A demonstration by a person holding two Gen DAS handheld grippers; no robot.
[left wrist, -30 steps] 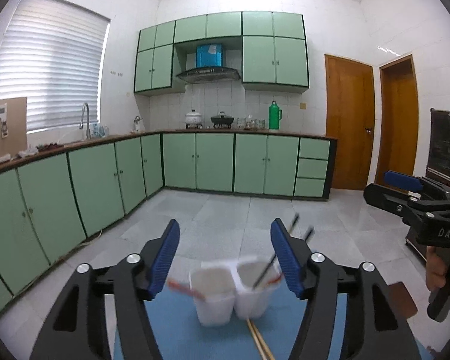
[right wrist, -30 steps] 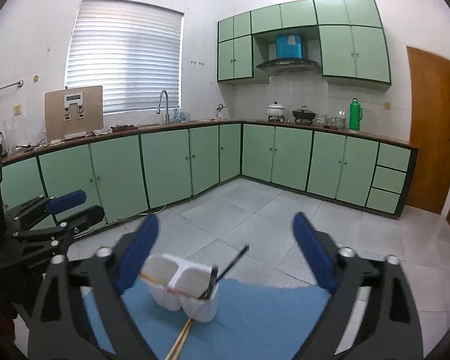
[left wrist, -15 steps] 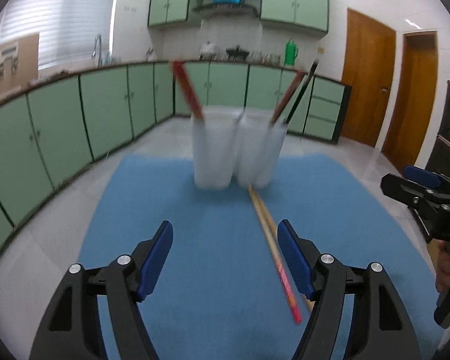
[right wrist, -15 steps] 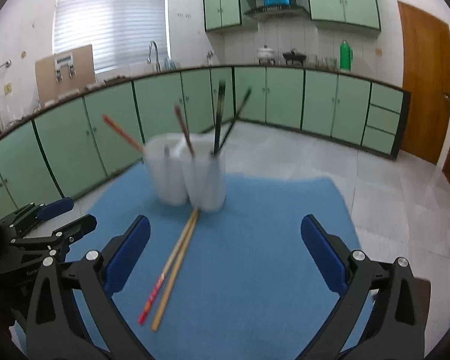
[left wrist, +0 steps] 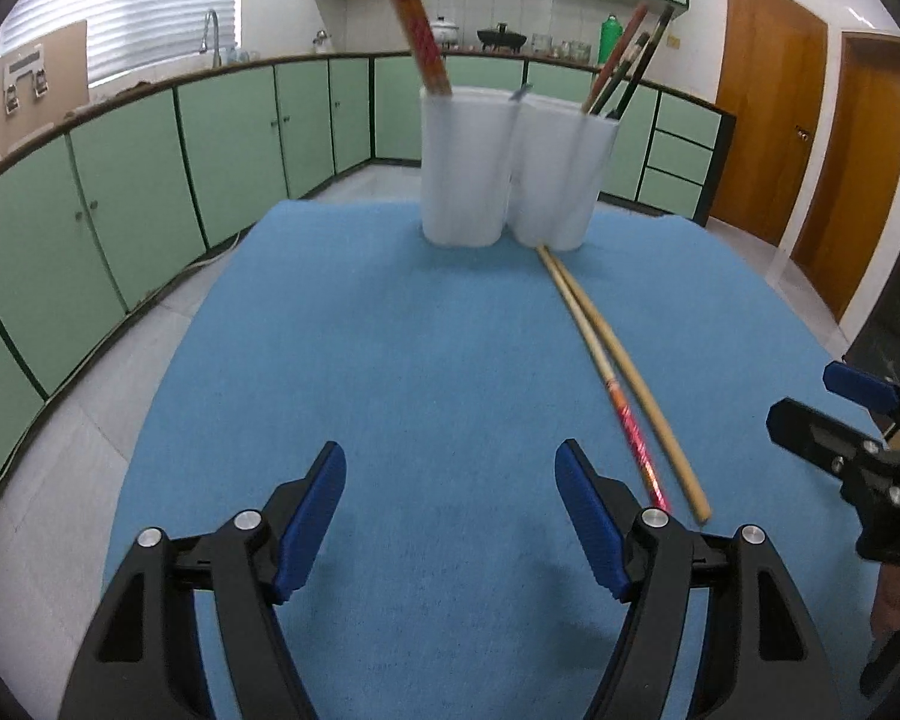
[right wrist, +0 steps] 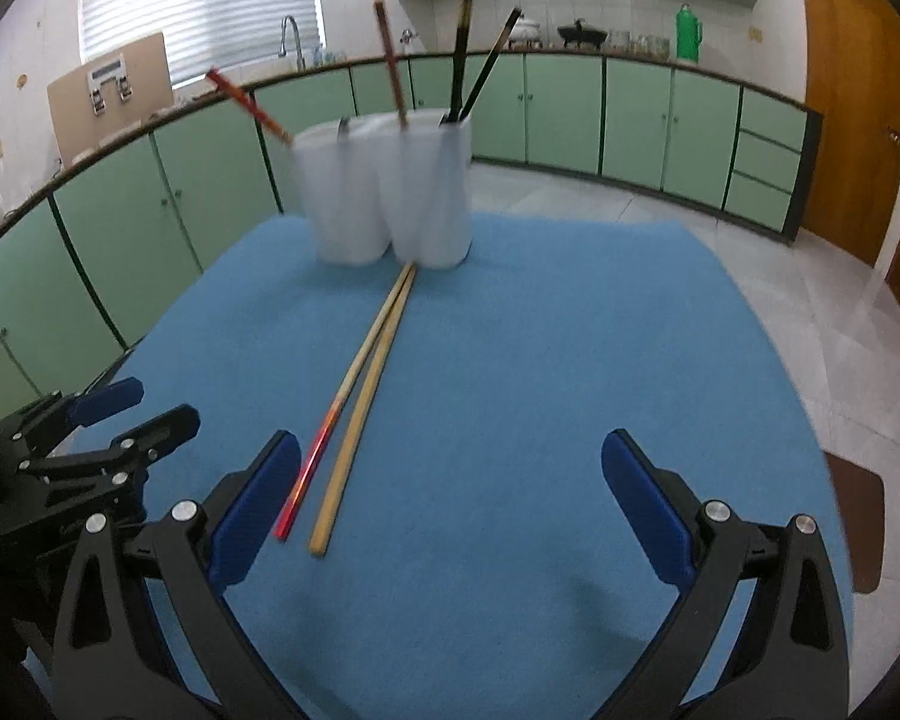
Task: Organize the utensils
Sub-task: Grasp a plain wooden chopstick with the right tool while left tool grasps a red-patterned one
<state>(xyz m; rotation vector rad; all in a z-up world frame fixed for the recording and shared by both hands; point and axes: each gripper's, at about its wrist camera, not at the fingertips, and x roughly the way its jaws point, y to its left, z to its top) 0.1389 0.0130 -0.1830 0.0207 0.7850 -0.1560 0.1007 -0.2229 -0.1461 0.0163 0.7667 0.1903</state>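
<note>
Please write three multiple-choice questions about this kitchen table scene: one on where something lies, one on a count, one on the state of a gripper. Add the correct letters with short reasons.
1. Where do the two loose chopsticks lie?
A. on the blue mat
B. on the floor
C. inside the holder

2. How many chopsticks lie flat?
A. one
B. two
C. four

3. What is the state of the right gripper?
A. shut on a chopstick
B. open, holding nothing
C. shut on the holder

Answers:
1 A: they lie side by side on the blue mat, their far ends at the foot of the white holder.
2 B: one plain, one with a red end.
3 B: only mat shows between its blue fingers.
</note>
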